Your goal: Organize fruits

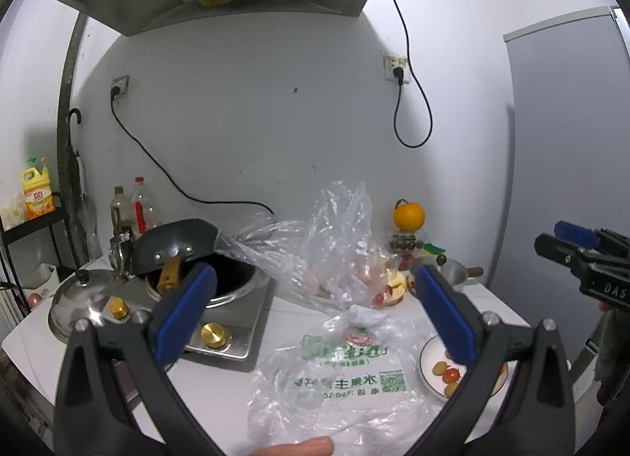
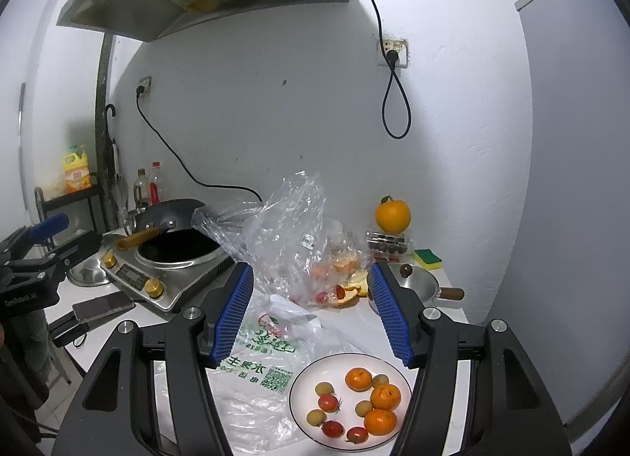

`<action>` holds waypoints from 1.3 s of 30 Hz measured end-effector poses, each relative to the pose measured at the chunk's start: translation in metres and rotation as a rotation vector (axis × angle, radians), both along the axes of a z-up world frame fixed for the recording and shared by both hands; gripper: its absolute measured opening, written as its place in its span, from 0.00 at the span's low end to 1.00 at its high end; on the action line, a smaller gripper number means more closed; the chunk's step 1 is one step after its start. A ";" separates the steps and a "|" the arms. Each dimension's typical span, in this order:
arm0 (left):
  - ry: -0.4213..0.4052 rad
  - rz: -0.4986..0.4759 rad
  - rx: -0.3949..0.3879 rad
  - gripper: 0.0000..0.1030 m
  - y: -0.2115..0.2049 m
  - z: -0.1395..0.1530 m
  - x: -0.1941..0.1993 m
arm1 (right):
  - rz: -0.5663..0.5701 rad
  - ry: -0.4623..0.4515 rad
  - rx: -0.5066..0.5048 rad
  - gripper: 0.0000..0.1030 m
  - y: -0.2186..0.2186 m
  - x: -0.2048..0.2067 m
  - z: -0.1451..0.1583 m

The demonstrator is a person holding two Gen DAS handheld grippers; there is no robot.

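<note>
A white plate (image 2: 305, 379) at the counter's front holds three tangerines (image 2: 385, 397), several cherry tomatoes (image 2: 328, 403) and small yellowish fruits (image 2: 324, 388). My right gripper (image 2: 311, 279) hovers open above and behind the plate, nothing between its blue pads. A crumpled clear bag (image 2: 291, 228) with fruit and orange peel stands behind it. A large orange (image 2: 392, 216) rests on a clear box at the wall. My left gripper (image 1: 315, 283) is open over a flat printed bag (image 1: 346, 373), holding nothing. The plate (image 1: 427, 357) lies partly behind its right finger.
An induction cooker with a dark wok (image 2: 177, 251) fills the left of the counter, a steel lid (image 1: 82, 298) beside it. A small lidded pot (image 2: 417, 285) and a sponge (image 2: 427, 257) sit at the right. A phone (image 2: 104, 304) lies near the left edge. Bottles (image 1: 141, 208) stand by the wall.
</note>
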State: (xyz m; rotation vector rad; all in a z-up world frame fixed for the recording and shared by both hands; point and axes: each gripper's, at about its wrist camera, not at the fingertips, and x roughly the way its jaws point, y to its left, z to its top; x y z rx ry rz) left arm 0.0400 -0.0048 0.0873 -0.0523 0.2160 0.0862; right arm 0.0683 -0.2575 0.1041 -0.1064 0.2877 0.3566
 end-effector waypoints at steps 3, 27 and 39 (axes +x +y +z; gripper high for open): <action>-0.006 -0.002 0.004 0.99 -0.002 0.000 0.002 | -0.002 -0.001 0.000 0.63 0.000 0.000 -0.001; -0.021 -0.025 0.013 0.99 -0.007 0.000 0.008 | -0.002 0.007 0.000 0.63 -0.001 0.011 -0.004; -0.014 -0.037 0.000 0.99 -0.009 0.001 0.010 | 0.002 0.008 -0.004 0.63 -0.002 0.009 -0.003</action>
